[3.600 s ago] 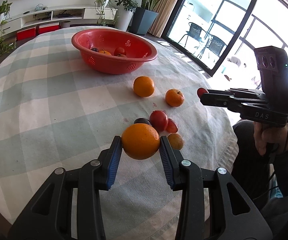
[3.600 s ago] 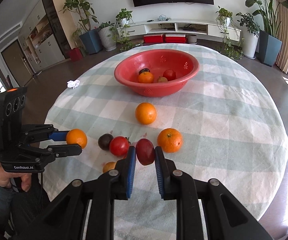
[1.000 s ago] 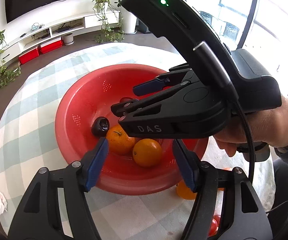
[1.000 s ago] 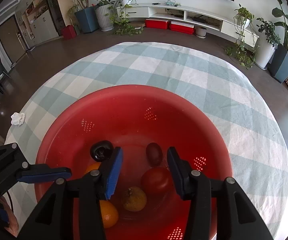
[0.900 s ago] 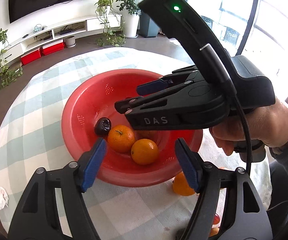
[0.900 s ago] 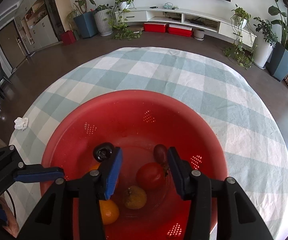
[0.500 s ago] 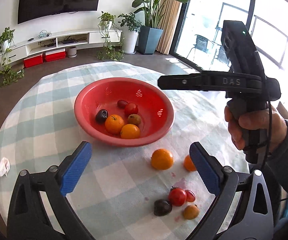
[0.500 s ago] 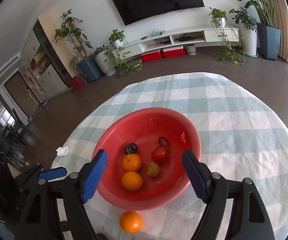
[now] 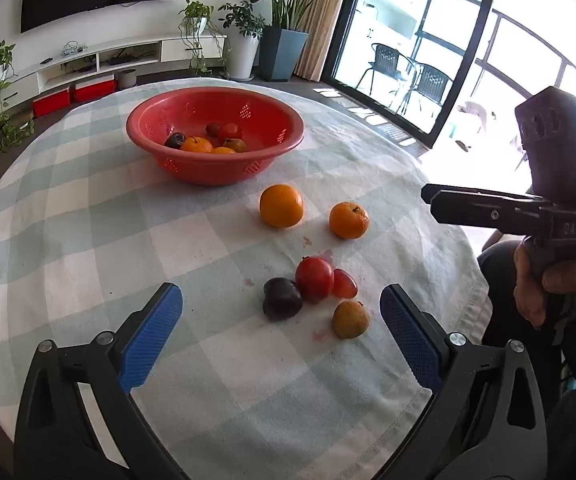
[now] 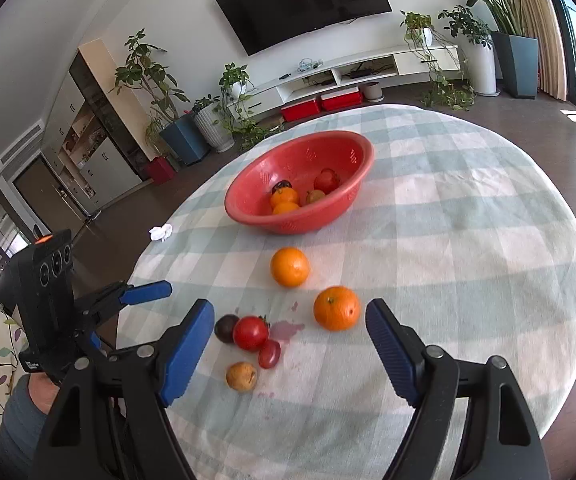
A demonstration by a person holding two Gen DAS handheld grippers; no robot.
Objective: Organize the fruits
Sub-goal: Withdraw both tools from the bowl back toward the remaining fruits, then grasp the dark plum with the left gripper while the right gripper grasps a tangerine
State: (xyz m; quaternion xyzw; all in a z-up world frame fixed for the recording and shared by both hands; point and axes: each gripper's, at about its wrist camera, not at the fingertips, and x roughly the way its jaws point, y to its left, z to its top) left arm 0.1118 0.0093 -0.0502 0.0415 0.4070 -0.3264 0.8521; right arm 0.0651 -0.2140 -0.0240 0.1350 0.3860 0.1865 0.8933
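Left gripper (image 9: pixel 281 336): jaws just opened wide, empty.
Right gripper (image 10: pixel 288 344): jaws just opened, empty.
Loose fruit: 6 pieces on the tablecloth (image 9: pixel 88 240), short of the red bowl (image 9: pixel 215 148).
Bearing: dark plum (image 9: pixel 282 298) directly ahead of left; orange (image 10: pixel 337 308) ahead of right.
Nearer: judged so respectively.

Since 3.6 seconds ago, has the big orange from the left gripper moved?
Yes. It left the left gripper and now lies inside the red bowl, among other fruit.
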